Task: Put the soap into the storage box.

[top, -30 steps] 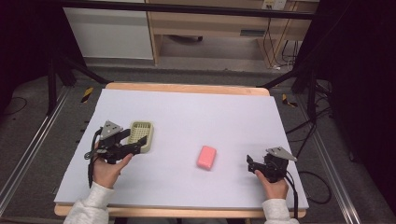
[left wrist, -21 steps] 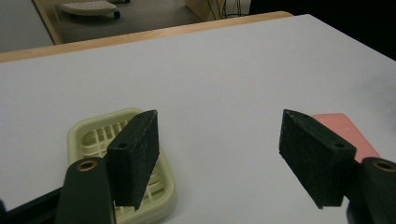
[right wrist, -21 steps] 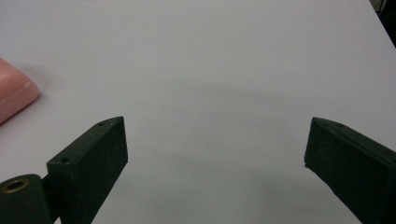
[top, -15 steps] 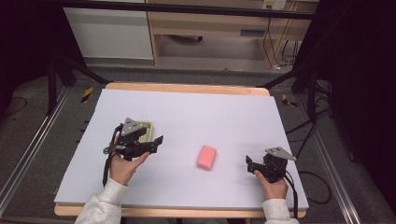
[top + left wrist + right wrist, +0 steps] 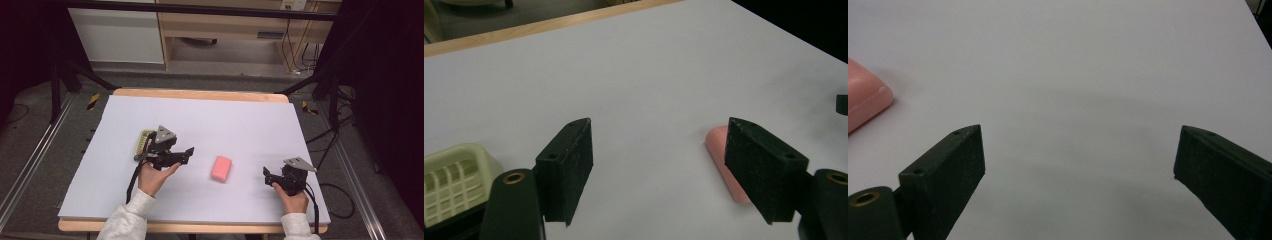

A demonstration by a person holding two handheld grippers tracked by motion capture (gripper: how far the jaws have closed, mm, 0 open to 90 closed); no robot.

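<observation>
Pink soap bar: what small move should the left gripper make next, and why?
Probably carry the left gripper a little further toward the pink soap bar and lower it, so the bar sits between the pads. Its jaws have just been opening with nothing between them, and the bar lies flat on the table, beyond the tips. The right gripper waits open.

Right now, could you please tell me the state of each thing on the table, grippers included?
Left gripper: open, nothing between its jaws, pointing toward the soap; the jaws have just been opening.
Right gripper: open, empty, low over the table.
Pink soap bar: lying flat on the table, untouched, between the two grippers.
Soap dish: upright on the table, empty, behind the left gripper.
</observation>
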